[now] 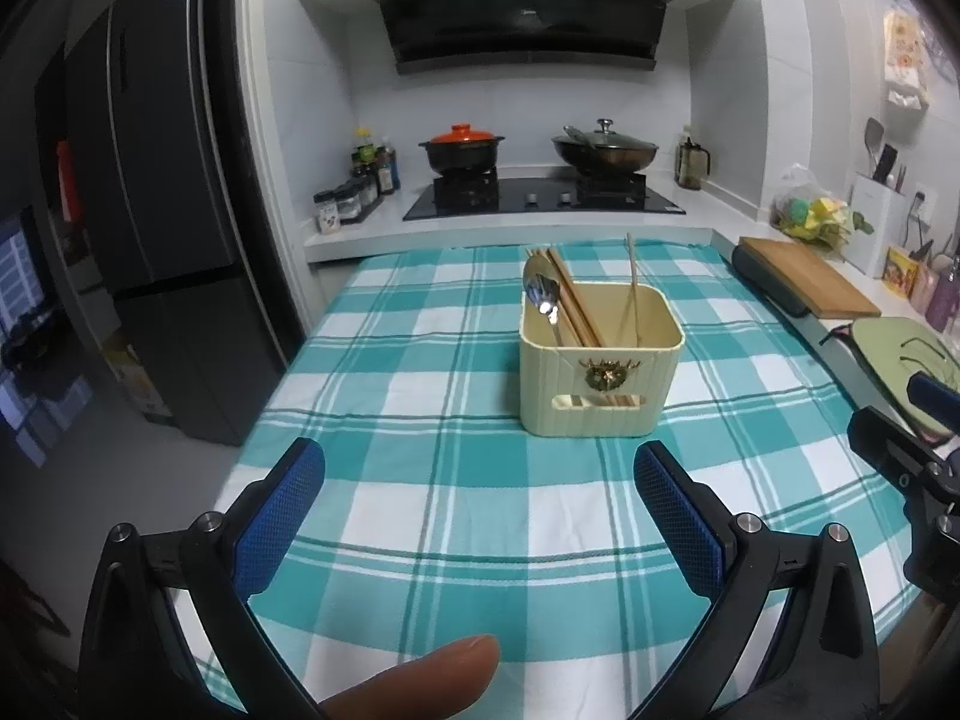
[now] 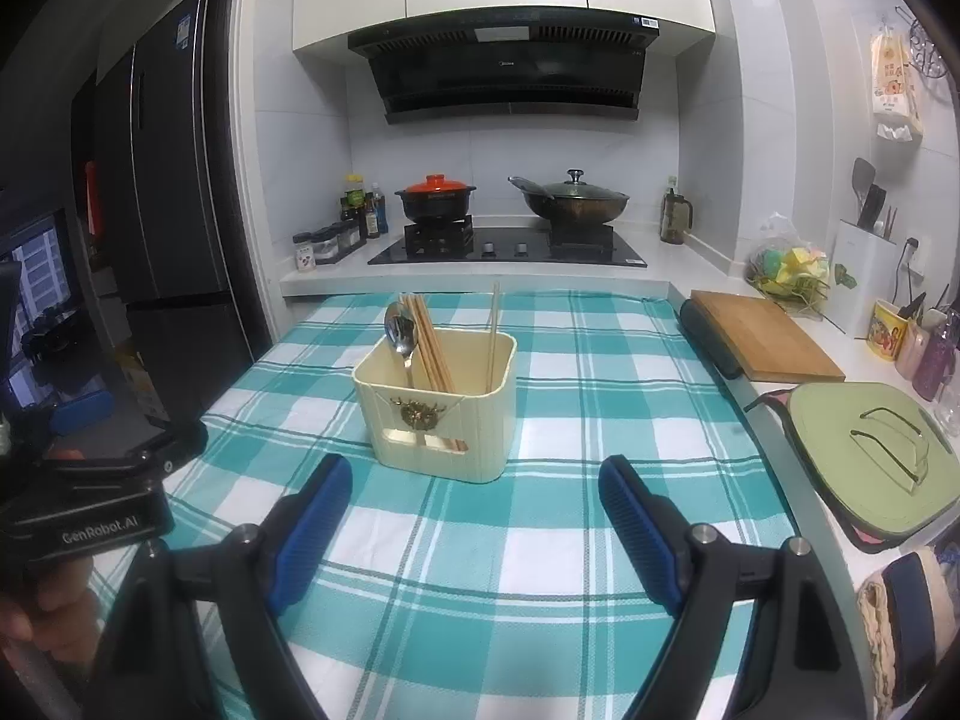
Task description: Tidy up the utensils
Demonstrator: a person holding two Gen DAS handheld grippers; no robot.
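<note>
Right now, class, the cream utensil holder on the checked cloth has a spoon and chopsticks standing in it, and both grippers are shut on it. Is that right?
Not quite. Both wrist views show the left gripper and right gripper open, short of the utensil holder. The spoon and chopsticks do stand in it.

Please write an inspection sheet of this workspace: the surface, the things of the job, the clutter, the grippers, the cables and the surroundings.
Surface: checked teal and white tablecloth, no loose utensils seen on it.
Job's things: cream utensil holder upright on the cloth; spoon, bundle of chopsticks and one separate chopstick stand inside.
Clutter: nothing seen on the cloth.
Grippers: left gripper open, holding nothing; right gripper open, holding nothing.
Cables: nothing seen on the cloth.
Surroundings: stove with orange-lidded pot and lidded wok; cutting board on the right counter; fridge at left.
</note>
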